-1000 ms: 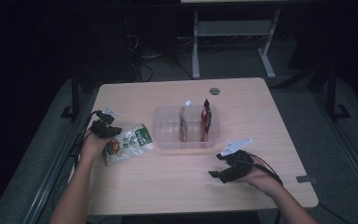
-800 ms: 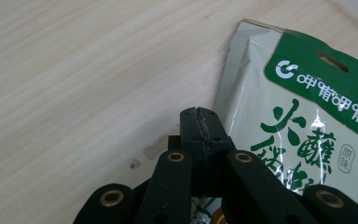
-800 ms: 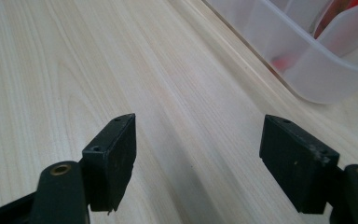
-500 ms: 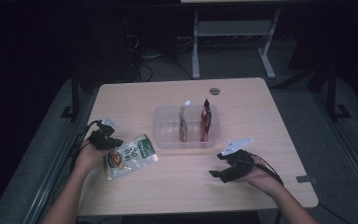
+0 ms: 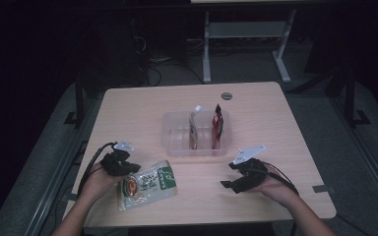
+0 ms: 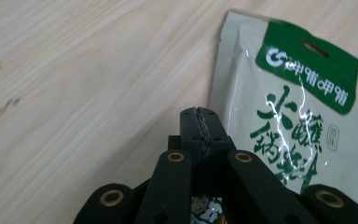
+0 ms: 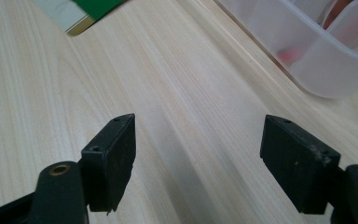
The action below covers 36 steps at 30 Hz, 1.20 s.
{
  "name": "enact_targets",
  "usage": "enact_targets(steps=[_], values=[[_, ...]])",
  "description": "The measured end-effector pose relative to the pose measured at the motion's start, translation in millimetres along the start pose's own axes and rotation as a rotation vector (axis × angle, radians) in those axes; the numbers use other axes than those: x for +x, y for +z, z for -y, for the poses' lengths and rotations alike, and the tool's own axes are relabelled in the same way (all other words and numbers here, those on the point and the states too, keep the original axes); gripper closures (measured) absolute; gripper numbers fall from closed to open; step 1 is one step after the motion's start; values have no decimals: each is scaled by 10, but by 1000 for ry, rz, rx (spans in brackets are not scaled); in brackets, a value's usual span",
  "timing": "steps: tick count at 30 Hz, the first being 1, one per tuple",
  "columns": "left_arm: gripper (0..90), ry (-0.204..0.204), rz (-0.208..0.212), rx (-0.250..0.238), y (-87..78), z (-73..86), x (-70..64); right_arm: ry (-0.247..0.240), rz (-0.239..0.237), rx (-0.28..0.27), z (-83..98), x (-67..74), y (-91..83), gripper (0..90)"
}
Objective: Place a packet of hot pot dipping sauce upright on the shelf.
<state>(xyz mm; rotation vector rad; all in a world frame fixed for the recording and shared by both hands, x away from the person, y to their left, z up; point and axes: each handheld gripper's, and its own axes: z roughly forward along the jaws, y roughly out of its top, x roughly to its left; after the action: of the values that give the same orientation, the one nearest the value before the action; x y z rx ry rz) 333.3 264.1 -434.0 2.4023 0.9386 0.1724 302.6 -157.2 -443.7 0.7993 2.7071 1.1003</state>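
Left gripper [image 5: 128, 167] has its jaws clamped tight on the edge of a snack pouch [image 5: 147, 184], which sits at the near-left of the wooden table [image 5: 275, 113]. The pouch is pale with a green header, white Chinese characters and bigger green ones below. Right gripper [image 5: 236, 179] rests with jaws spread wide over bare wood, gripping nothing, near the clear plastic bin [image 5: 177, 142].

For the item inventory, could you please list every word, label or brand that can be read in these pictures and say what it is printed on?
Green header of the snack pouch: a white swirl logo and "呷哺呷哺".
Pale front of the same pouch, large green brush characters: "火" is legible; the rest are stylised and partly covered by the left hand-held gripper, so not readable.
Small green seal beside them: too small to read.
Packets in the clear plastic tub: print too small to read.
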Motion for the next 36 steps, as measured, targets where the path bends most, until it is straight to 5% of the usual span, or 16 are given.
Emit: enact_targets(steps=[2, 5, 12, 15, 22, 36], values=[[881, 9, -24, -13, -57, -28, -10, 2, 0, 3, 0, 0, 0, 265], [835, 14, 1, -25, -170, -33, -9, 1, -1, 1, 0, 1, -5, 266], [429, 56, 55, -27, -231, 135, -129, 1, 1, 1, 4, -8, -6, 265], [345, 69, 65, -13, -197, 207, -194, 0, -1, 3, -2, -1, -5, 266], [295, 119, 65, 18, -82, 225, -199, -5, -9, 11, -8, 13, 11, 266], [203, 122, 87, 41, 50, 266, -205, -2, -7, 17, -7, 9, 20, 266]])
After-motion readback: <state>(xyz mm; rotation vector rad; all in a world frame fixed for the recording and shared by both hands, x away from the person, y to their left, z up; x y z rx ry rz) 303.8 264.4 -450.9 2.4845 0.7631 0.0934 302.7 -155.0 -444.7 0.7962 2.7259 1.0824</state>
